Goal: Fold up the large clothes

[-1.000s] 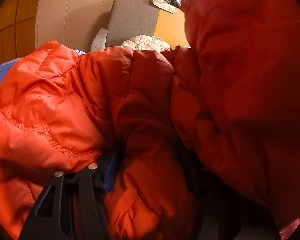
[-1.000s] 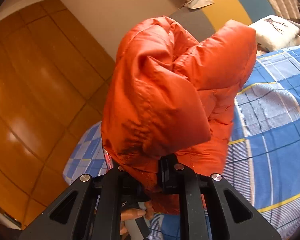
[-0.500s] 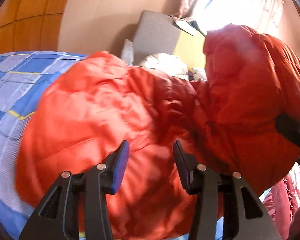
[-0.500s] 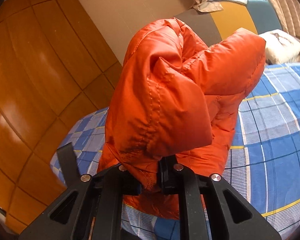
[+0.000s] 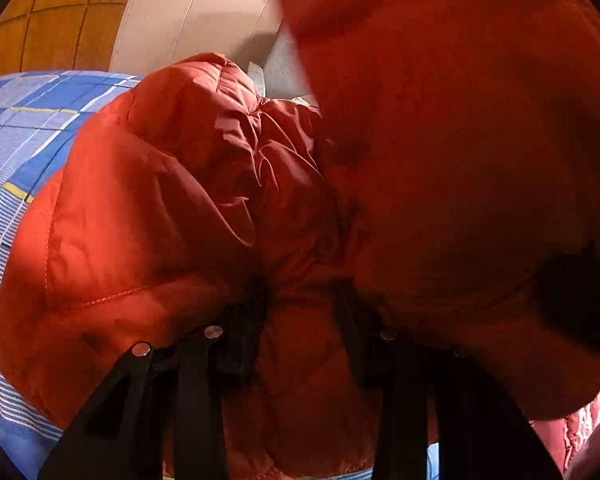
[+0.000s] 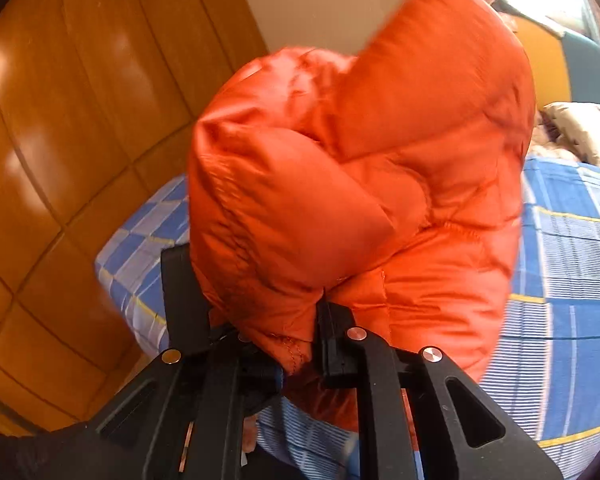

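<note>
The left gripper (image 5: 300, 320) and right gripper (image 6: 296, 328) each have their jaws clenched on the orange puffer jacket (image 6: 360, 184), bunched above the blue checked bed (image 6: 572, 264).

A puffy orange quilted down jacket (image 5: 172, 216) lies bunched on the blue checked bedspread (image 5: 16, 148), its stitched panels creased and glossy. Another part of it (image 6: 352, 184) is lifted above the bed, folded over itself in a rounded bulge, with a seamed edge hanging nearest.
</note>
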A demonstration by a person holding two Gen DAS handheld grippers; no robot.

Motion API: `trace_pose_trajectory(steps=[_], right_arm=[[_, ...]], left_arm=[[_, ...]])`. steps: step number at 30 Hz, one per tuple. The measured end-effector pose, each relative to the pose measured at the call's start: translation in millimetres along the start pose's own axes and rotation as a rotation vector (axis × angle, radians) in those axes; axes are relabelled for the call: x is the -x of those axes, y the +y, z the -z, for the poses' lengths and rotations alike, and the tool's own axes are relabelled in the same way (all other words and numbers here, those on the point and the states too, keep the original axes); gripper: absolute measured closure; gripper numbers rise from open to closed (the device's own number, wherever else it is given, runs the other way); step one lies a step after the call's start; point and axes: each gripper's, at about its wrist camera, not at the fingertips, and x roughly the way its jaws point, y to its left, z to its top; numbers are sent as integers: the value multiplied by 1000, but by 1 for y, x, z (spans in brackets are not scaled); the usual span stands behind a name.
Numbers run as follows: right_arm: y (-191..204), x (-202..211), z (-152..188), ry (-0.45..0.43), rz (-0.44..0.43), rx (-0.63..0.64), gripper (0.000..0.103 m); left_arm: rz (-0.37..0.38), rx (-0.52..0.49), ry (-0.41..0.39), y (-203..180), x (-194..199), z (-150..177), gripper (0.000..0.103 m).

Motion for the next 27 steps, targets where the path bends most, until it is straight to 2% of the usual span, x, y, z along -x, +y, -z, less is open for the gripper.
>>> trace_pose_trajectory(steps=[5, 11, 18, 24, 27], right_arm=[[9, -17, 5, 31, -9, 11, 91], [10, -27, 14, 50, 2, -4, 91], [13, -39, 25, 60, 35, -6, 91], [30, -44, 31, 53, 80, -15, 90], [35, -43, 32, 39, 108, -60, 90]], left_arm=[[23, 31, 2, 13, 13, 5, 74], [49, 111, -40, 30, 43, 16, 74], [-7, 134, -72, 53, 74, 23, 69], [-37, 145, -66, 63, 81, 32, 69], [-52, 134, -62, 68, 84, 30, 69]])
